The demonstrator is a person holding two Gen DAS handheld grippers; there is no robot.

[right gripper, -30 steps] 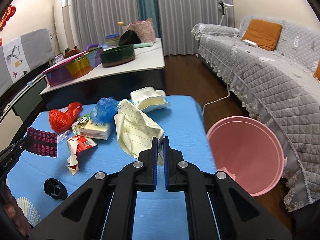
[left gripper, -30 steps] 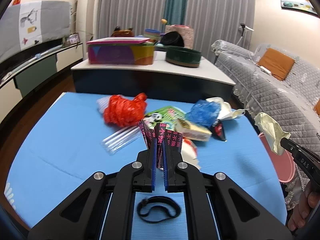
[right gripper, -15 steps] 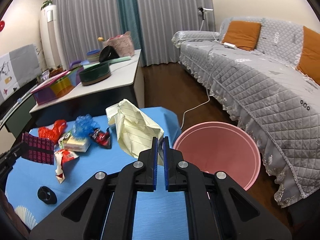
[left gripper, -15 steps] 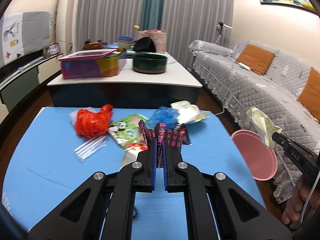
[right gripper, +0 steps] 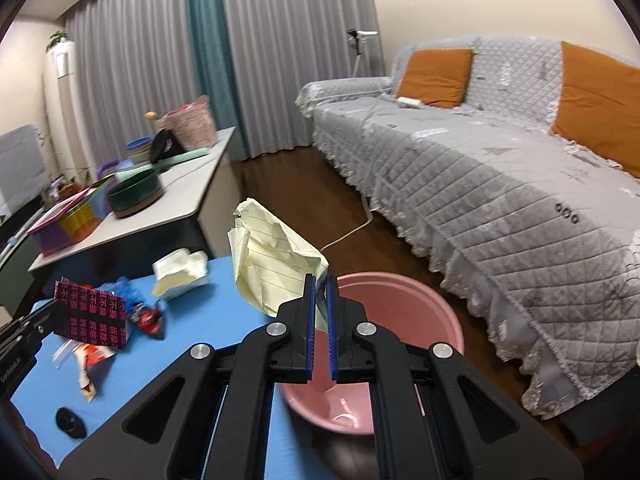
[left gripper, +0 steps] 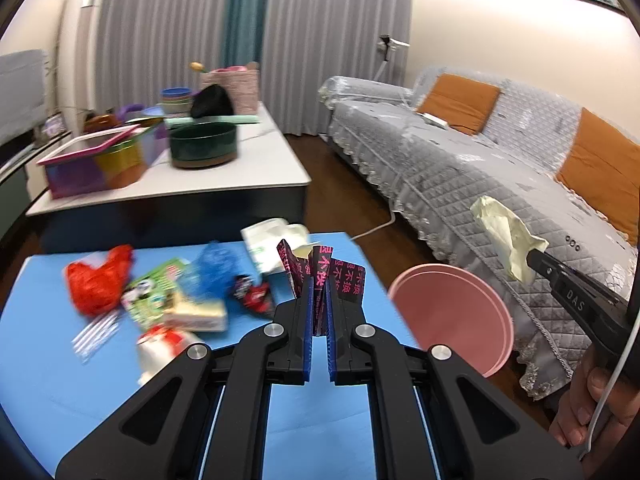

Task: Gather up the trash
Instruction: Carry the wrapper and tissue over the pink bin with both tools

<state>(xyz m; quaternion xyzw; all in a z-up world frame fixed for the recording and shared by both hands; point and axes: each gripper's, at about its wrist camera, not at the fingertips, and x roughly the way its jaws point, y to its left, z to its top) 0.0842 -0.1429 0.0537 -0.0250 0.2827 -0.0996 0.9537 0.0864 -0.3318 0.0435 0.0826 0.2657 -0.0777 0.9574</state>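
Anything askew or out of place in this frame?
Nothing odd beyond the expected litter. Wrappers lie scattered on the blue table; the pink bin stands upright beside it. Each gripper grips one piece of trash.

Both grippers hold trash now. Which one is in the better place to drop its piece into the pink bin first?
Probably the right gripper: its yellow paper hangs at the pink bin's rim. The left gripper, with the black wrapper, is above the blue table.

Grey curtains (right gripper: 132, 72) back a quilted grey sofa (right gripper: 480, 184) with orange cushions (right gripper: 436, 72), over dark wood floor (right gripper: 280, 172).
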